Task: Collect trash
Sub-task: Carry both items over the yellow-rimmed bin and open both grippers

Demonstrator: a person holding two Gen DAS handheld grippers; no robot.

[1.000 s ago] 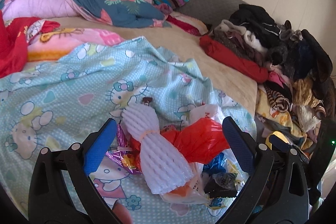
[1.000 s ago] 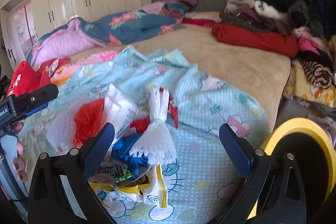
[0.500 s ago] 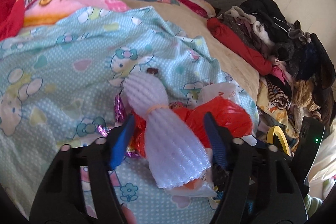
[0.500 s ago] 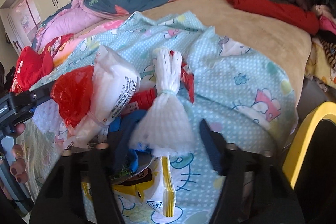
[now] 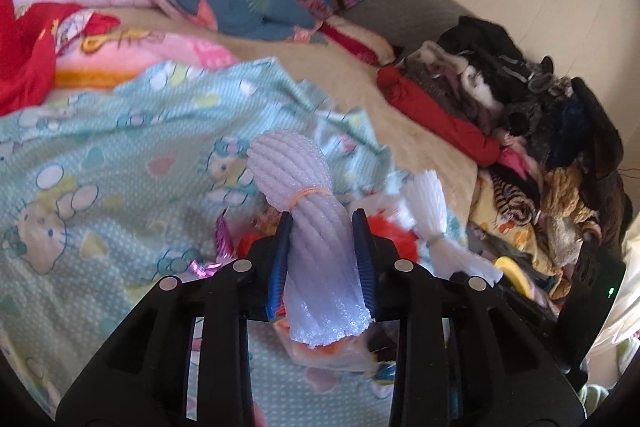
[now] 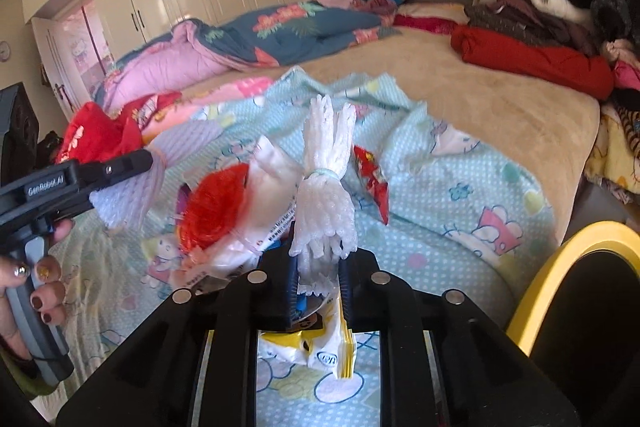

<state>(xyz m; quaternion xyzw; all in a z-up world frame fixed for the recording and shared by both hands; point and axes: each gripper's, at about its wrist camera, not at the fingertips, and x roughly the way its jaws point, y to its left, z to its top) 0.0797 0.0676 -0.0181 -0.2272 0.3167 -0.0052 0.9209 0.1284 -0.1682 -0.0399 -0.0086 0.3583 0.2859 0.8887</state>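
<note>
Left gripper [image 5: 323, 223]: jaws have just been closing, now clamped on the pale lilac ribbed foam net sleeve tied with an orange band [image 5: 310, 227], over the trash heap on the teal cartoon-print sheet [image 5: 120, 163].

Right gripper [image 6: 318, 273]: jaws just closed too, pinching the white foam net sleeve with a green band [image 6: 326, 187].

Left on the sheet: red crinkled plastic bag [image 6: 216, 207], white printed wrapper [image 6: 272, 183], yellow snack packet [image 6: 320, 351]. Yellow-rimmed bin [image 6: 560, 267] stands beside the bed. I judge collection barely begun.

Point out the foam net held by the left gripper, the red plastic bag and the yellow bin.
foam net [image 5: 320, 259], left wrist view, lower half.
red plastic bag [image 6: 214, 207], right wrist view, crumpled middle.
yellow bin [image 6: 560, 263], right wrist view, rim.
</note>
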